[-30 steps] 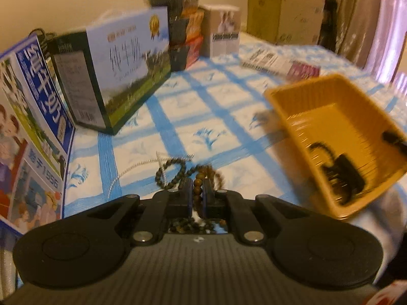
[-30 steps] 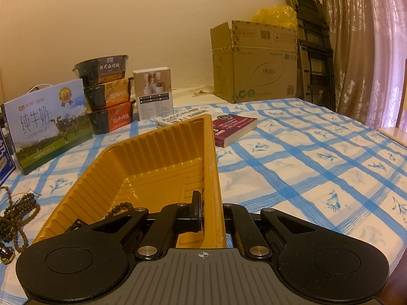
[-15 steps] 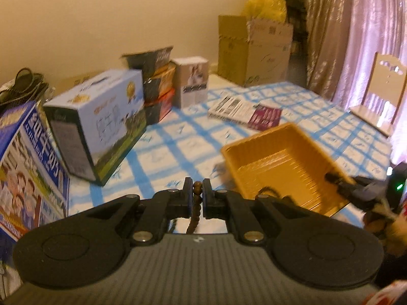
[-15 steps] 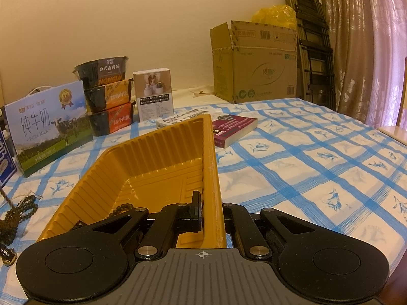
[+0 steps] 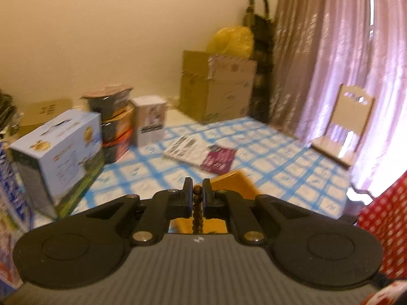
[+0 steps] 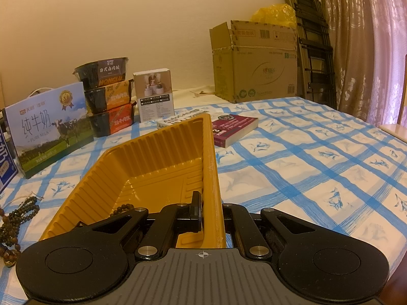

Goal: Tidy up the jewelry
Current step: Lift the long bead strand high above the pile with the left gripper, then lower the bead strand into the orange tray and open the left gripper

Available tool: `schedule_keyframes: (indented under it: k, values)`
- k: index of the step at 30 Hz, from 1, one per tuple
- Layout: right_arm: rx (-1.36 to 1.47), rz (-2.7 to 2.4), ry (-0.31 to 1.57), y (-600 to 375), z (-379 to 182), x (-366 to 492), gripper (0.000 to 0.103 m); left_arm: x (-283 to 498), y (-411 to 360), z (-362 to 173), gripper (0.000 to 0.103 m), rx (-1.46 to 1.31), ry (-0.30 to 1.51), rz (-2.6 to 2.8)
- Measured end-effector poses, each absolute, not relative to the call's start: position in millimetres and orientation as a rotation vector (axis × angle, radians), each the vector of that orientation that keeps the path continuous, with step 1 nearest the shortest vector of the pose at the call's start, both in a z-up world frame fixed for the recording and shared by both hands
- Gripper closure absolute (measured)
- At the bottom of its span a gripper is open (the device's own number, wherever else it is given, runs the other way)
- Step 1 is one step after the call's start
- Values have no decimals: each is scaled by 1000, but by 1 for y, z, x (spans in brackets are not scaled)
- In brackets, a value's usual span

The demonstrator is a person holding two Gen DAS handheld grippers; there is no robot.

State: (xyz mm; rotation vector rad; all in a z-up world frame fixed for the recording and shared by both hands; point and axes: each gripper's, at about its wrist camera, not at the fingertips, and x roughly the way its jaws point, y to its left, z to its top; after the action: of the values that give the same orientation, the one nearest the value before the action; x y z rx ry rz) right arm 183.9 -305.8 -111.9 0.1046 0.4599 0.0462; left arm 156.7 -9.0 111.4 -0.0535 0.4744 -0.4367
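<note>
My left gripper (image 5: 198,185) is shut on a string of brown wooden beads (image 5: 197,204), which hangs down between its fingers, high above the checked tablecloth. A corner of the orange plastic tray (image 5: 235,181) shows just beyond the fingertips. In the right wrist view my right gripper (image 6: 209,203) is shut on the right wall of the orange tray (image 6: 157,157). A short run of dark beads (image 6: 122,207) lies in the tray's near corner. More bead strands (image 6: 19,214) sit at the left edge, beside the tray.
A milk carton box (image 6: 48,129), stacked food bowls (image 6: 106,101) and a small white box (image 6: 154,94) line the back left. Two books (image 6: 234,127) lie behind the tray. A cardboard box (image 6: 254,61) stands further back. A wooden chair (image 5: 348,127) stands by the curtain.
My left gripper has risen off the table with the brown bead string in it and its view has tipped upward. The right gripper and tray have stayed still.
</note>
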Motion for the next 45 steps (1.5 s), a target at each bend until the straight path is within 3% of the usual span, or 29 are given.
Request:
schedule_keyframes:
  k: [15,27,34,38,45]
  values:
    - [125,52,454,-297,-116,185,99,200,-90,122,97,-139,444,-618]
    - [130,56,451,-301,-113,183,99,251,-138,30,97,-135,685,-571]
    - [131,56,453,-303,-112,182,99,270,-151,-1,97,-130,737,-546]
    - [138,53,461,-307,-114,184,99,273,-149,-10,80,-127,756,-522]
    - [142,50,466,-309,-114,183,99,267,-127,-12,65,-106,749,-438]
